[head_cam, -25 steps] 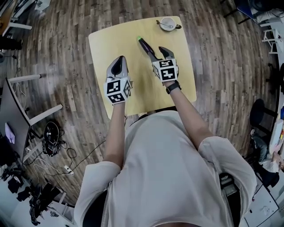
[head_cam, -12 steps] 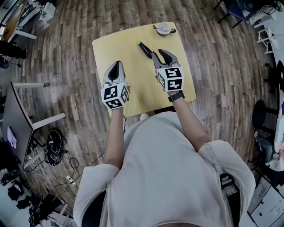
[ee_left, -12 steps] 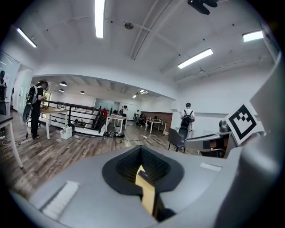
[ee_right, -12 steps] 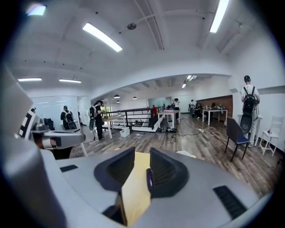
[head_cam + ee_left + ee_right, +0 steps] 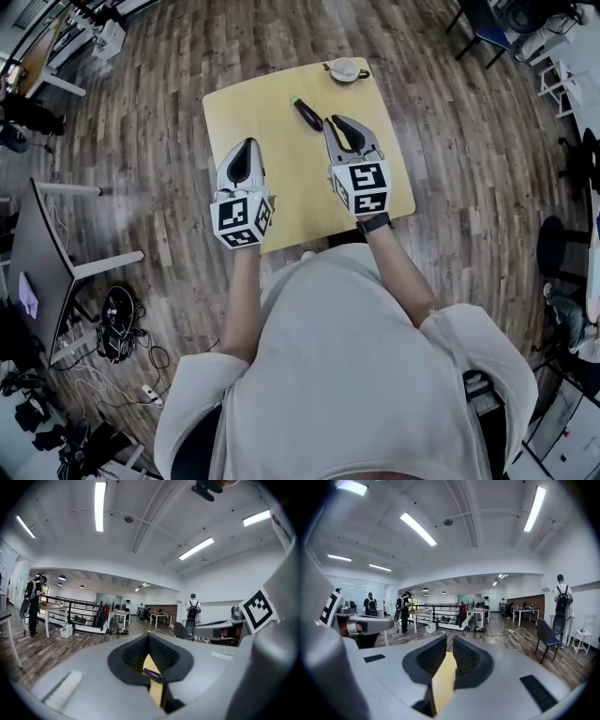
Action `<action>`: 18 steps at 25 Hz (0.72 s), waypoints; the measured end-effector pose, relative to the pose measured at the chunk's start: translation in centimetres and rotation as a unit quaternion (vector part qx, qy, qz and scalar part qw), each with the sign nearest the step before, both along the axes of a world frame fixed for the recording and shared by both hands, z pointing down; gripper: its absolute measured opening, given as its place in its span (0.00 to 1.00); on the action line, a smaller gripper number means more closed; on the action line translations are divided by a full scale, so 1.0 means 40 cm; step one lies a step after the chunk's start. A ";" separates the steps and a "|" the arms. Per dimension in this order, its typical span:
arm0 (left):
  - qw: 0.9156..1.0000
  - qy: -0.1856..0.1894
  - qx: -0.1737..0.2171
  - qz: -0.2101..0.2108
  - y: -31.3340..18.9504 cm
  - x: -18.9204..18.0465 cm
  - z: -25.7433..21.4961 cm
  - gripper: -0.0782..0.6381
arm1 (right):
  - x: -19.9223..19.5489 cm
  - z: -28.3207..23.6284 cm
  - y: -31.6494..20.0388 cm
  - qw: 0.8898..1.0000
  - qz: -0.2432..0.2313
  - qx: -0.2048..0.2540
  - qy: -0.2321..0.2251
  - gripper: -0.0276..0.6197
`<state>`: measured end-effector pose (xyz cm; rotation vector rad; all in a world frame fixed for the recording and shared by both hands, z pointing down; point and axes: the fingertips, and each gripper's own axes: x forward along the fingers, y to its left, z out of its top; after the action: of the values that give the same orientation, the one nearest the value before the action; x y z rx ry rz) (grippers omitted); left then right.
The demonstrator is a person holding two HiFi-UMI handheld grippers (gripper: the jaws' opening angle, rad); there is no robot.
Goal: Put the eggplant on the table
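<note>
The eggplant point(image 5: 306, 112) lies on the bench point(image 5: 267, 98). It is just past the tips of my right hand-held gripper point(image 5: 334, 122) and a little to their left. Nothing holds it. Its green end points away from me.

A second ago my right hand-held gripper was down by the eggplant. Its jaws stood wide, and the near end of the eggplant was between them. Now that gripper has come back toward me and the eggplant is left alone. The eggplant has not moved from its spot.

The jaws of my right hand-held gripper point(image 5: 449, 641) are closing. Only a thin gap is left between them. Nothing is in that gap, and I can see a strip of the yellow bench point(image 5: 443, 681) through it.

My left hand-held gripper point(image 5: 248, 143) is clenched with nothing in it, the same as before. It has come back toward me too. In its own view the jaws of the left hand-held gripper point(image 5: 148, 637) meet at the tips. Through the hollow below them I see a bit of the bench point(image 5: 156, 695) and the purple eggplant point(image 5: 152, 673), far ahead of it.

A white cup point(image 5: 344, 69) stands at the far edge of the bench, well past my right hand-held gripper.
</note>
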<state>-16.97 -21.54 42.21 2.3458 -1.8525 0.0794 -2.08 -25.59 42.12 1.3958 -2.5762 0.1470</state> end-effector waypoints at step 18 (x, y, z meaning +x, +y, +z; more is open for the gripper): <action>0.999 -0.014 0.033 -0.007 0.064 0.001 -0.083 0.12 | 0.070 -0.094 0.063 0.999 0.022 0.035 -0.034 0.09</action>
<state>-16.94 -18.97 38.90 2.3876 -1.9127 0.0513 0.71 -23.07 38.36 1.4962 -2.6304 0.1147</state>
